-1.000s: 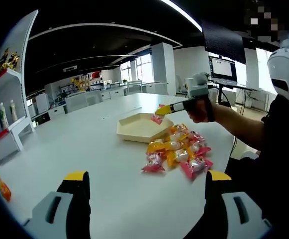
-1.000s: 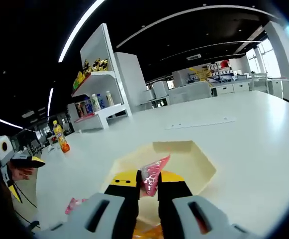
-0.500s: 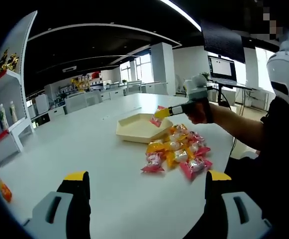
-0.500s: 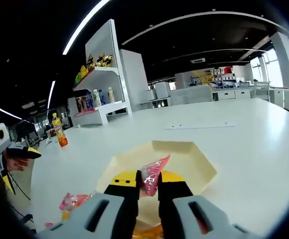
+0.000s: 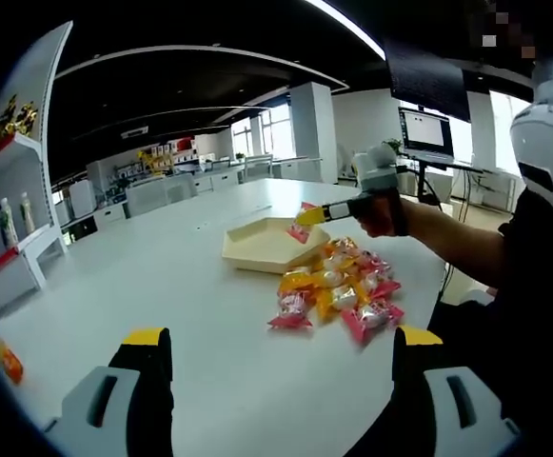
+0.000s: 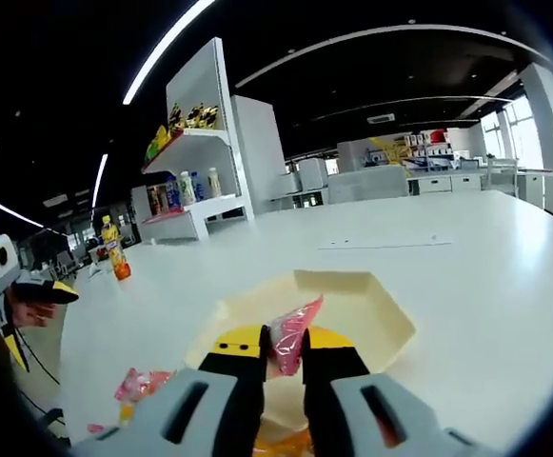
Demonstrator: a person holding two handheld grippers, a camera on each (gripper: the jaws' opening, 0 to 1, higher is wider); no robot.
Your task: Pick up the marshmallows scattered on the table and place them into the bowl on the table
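Jaws of our right gripper (image 6: 284, 354) are pinched on a pink crinkly-wrapped marshmallow (image 6: 289, 333), which stands up between the yellow tips; jaws of our left gripper (image 5: 276, 338) stand wide apart with nothing between them, low over the bare white table (image 5: 200, 314). Seen from the right gripper view, the held sweet hangs over the near rim of the pale cream hexagonal bowl (image 6: 362, 309), whose floor spreads toward 12 o'clock; from the left gripper view, that same right gripper (image 5: 306, 213) reaches in from 3 o'clock and hovers above the bowl (image 5: 257, 249). We judge the step in hand to be the drop; the carry looks done. Next we would part the right jaws so the sweet falls inside the rim, perhaps after nudging a little further toward 12 o'clock. A heap of pink, yellow and orange wrapped marshmallows (image 5: 338, 290) lies on the table just beside the bowl at 5 o'clock, so plenty of picking remains.
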